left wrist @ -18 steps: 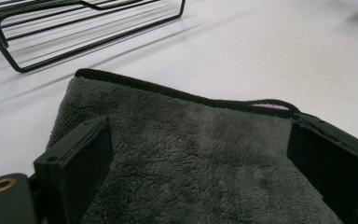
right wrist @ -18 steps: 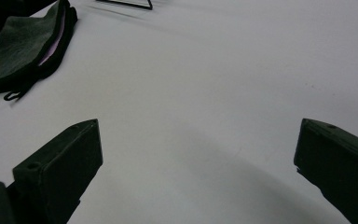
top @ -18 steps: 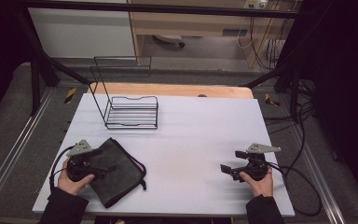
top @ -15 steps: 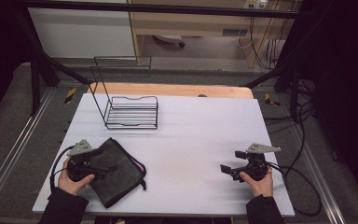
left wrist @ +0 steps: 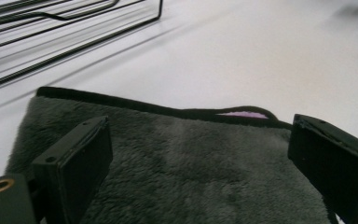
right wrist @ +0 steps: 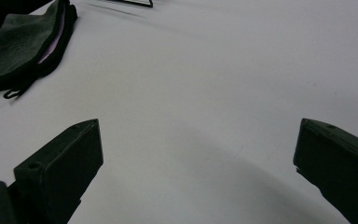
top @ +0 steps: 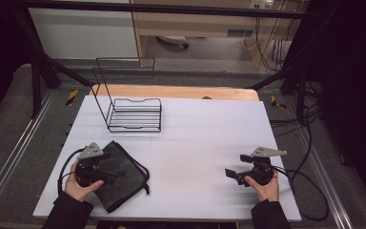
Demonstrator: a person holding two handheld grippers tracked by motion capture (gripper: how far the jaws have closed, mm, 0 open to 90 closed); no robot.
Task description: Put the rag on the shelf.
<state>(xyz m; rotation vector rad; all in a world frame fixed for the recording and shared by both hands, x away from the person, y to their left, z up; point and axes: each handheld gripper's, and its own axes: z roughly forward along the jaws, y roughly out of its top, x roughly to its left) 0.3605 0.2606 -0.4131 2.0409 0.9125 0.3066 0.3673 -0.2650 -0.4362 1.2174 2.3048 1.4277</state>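
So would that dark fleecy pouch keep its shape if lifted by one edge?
Probably not: the pouch looks like soft plush lying flat, so it would likely droop. Its fuzzy surface should grip well, and it seems light.

Lower left: left hand-held gripper (top: 108, 172) over dark pouch (top: 124, 179); lower right: right hand-held gripper (top: 236, 168) on bare table (top: 200, 143); wire rack (top: 133, 114) upper left.

Fuzzy dark cloth pouch (top: 119, 174); wire rack (top: 134, 114).
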